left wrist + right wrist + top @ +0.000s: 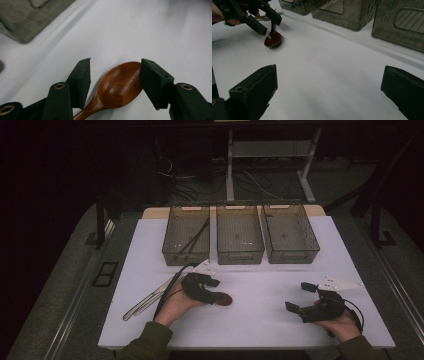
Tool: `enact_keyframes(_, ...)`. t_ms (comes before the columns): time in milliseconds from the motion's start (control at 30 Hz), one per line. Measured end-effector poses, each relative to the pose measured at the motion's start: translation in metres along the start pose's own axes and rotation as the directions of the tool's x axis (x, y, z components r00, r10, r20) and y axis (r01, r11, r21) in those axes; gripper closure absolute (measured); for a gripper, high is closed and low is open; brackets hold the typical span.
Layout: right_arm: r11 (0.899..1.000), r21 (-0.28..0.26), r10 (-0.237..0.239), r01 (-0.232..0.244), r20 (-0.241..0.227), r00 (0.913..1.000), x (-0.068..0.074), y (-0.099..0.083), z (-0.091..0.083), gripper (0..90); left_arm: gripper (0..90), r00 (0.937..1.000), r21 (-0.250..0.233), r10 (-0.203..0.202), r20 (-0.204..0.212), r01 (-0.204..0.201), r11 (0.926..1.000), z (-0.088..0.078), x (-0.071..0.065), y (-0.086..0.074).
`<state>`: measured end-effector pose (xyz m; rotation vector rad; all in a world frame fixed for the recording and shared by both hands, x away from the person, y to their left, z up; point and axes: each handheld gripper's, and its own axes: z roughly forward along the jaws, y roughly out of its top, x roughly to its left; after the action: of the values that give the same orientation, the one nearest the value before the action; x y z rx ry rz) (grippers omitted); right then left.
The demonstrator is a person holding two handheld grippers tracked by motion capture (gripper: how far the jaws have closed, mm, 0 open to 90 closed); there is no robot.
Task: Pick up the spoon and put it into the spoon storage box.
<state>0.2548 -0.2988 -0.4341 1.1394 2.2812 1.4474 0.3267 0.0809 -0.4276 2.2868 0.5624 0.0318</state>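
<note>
Wooden spoon point(117, 86) bowl lying on table between left gripper point(113, 82) fingers point(80, 80), parted, not gripping

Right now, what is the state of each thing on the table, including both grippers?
Wooden spoon: lying flat, bowl up, between open fingers.
Left gripper: open, around the spoon bowl.
Right gripper: open, holds nothing.
Left bin: holds dark sticks.
Middle bin: empty.
Right bin: empty.
Metal cutlery: lying flat.
</note>
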Motion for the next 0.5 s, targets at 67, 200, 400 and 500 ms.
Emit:
enact_keyframes(67, 1.0, 0.002, -0.002, 0.002, 0.0, 1.0, 0.0, 0.0, 0.0, 0.9, 40.3, 0.9999, 0.015, 0.012, 0.005, -0.012, 0.9998, 0.004, 0.001, -0.001)
enact_keyframes(200, 1.0, 0.002, -0.001, 0.001, -0.001, 1.0, 0.0, 0.0, 0.0, 0.9, 39.3, 0.9991, 0.059, 0.041, 0.0, -0.041, 0.9974, 0.011, 0.002, -0.002)
enact_keyframes(400, 1.0, 0.0, -0.002, 0.002, 0.0, 1.0, 0.0, 0.0, 0.0, 0.9, 38.9, 0.997, 0.078, 0.077, 0.008, -0.077, 0.994, 0.014, 0.001, -0.004)
enact_keyframes(500, 1.0, -0.001, -0.002, 0.002, 0.0, 1.0, 0.0, 0.0, 0.0, 0.9, 41.6, 0.9949, 0.081, 0.098, 0.025, -0.1, 0.9917, 0.014, 0.0, -0.006)
